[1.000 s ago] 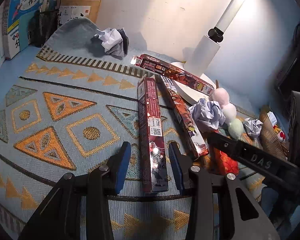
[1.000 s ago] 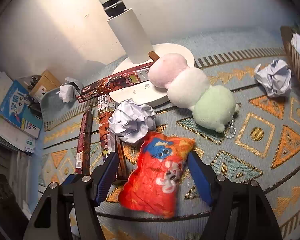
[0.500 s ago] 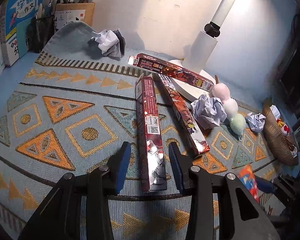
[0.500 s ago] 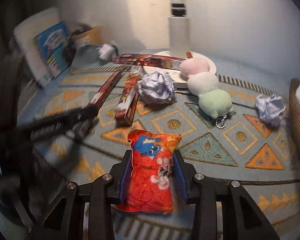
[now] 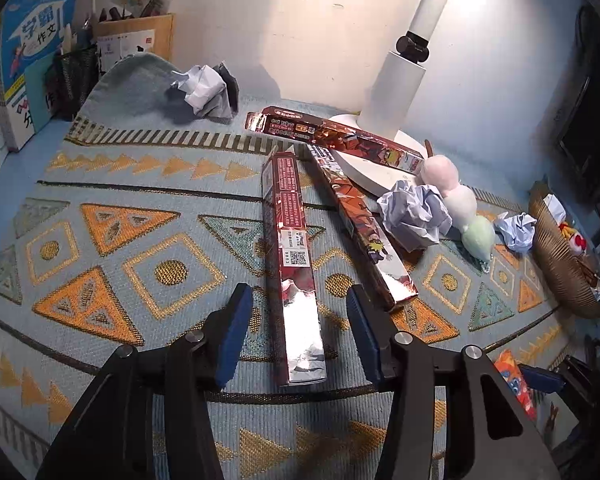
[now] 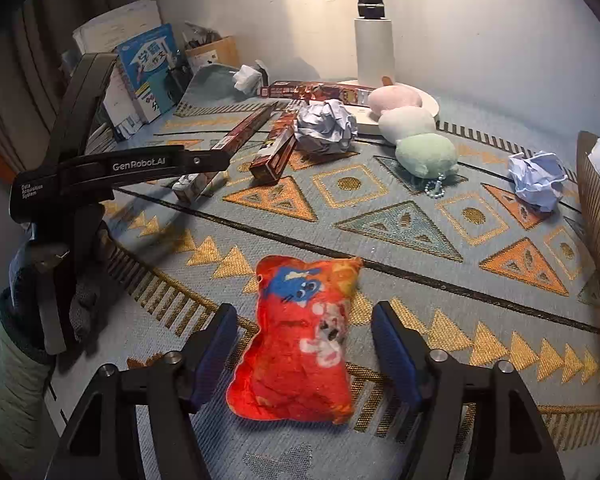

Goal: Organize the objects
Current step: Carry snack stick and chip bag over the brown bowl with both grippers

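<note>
Two tools noted. Left tool (image 5: 296, 316), low centre of its frame, had just been widening; its blue pads flanked the near end of a long red box (image 5: 294, 264) without touching it. Right tool (image 6: 300, 344) had also just been opening, clear of the orange-red pouch (image 6: 300, 340) (flat on the patterned mat (image 6: 400, 220)) lying between its pads.

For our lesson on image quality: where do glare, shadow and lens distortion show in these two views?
Left wrist view: lamp glare whitens the foil end of the nearest long box; the mat's stripes bow. Right wrist view: the red snack pouch is sharp; corners fall dark; the white lamp lights the wall.
</note>
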`<state>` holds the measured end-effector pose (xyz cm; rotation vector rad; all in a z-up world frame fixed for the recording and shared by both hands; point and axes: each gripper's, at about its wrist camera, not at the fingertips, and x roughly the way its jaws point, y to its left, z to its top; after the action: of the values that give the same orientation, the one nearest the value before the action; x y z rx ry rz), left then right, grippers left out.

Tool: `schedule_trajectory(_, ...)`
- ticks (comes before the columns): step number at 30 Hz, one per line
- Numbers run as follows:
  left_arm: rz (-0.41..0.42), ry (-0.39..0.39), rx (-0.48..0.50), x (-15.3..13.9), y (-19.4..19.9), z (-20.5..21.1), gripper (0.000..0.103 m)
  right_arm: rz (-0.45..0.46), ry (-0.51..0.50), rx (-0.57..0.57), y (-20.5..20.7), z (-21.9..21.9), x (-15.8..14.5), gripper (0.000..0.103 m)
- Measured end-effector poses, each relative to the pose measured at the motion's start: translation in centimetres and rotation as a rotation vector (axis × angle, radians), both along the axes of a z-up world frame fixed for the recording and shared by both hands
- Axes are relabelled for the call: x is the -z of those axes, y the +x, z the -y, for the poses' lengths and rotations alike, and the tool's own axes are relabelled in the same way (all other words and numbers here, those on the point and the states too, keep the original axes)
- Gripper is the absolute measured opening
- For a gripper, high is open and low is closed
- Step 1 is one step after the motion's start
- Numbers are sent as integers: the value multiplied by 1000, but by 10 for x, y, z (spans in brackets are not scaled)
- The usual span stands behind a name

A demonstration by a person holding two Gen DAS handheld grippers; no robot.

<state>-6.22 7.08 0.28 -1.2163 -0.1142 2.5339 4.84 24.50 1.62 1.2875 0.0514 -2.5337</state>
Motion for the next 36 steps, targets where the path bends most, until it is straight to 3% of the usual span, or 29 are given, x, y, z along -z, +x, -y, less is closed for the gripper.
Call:
schedule_trajectory(1, -1, -18, 9, 0, 0, -3, 44, -4, 26, 3, 0, 4, 0, 73)
schedule_trajectory(2, -2, -30, 21, 0, 1, -6, 26, -10, 51, 12, 0, 6, 1, 65)
schedule_trajectory(3, 6, -36, 34, 1, 1, -8, 20, -20, 71, 25, 1, 7, 1, 58)
schedule_trajectory(4, 8, -41, 42, 1, 2, -9, 19, -30, 62, 22, 3, 5, 0, 42)
schedule_trajectory(5, 13, -45, 48, 0, 5, -9, 18, -33, 41, 8, 5, 3, -1, 35)
schedule_trajectory(8, 11, -28, 57, -9, 31, 2, 16, -46, 53, 29, 12, -2, -4, 34)
schedule_trajectory(12, 11, -24, 61, -20, 81, 37, 16, -72, 19, 78, 37, -24, -17, 34)
schedule_trajectory(16, 16, -31, 31, -15, 123, 55, 16, -105, 69, 103, 54, -47, -17, 34)
schedule_trajectory(20, 27, -53, -1, 1, 136, 47, 17, -44, 17, 136, 49, -63, -4, 36)
schedule_trajectory(21, 8, -61, -18, 0, 136, 45, 20, -45, 6, 131, 50, -64, -5, 37)
schedule_trajectory(22, 12, -63, -26, -1, 134, 43, 31, -32, 3, 130, 50, -65, -3, 47)
schedule_trajectory(23, 19, -49, -34, -4, 129, 43, 35, -14, 9, 135, 48, -65, -2, 64)
schedule_trajectory(24, 20, -29, -45, -7, 125, 45, 35, -12, 12, 138, 47, -64, -2, 67)
schedule_trajectory(26, 10, -14, -68, -13, 113, 47, 39, -16, 6, 134, 49, -65, -2, 68)
schedule_trajectory(29, 14, -46, -79, -13, 91, 40, 54, -13, -10, 148, 48, -68, -1, 68)
schedule_trajectory(33, 37, -37, -58, -1, 71, 22, 54, -4, -32, 159, 47, -72, 0, 69)
schedule_trajectory(36, -9, -136, -60, 1, 73, 5, 54, -6, -15, 156, 46, -72, 0, 68)
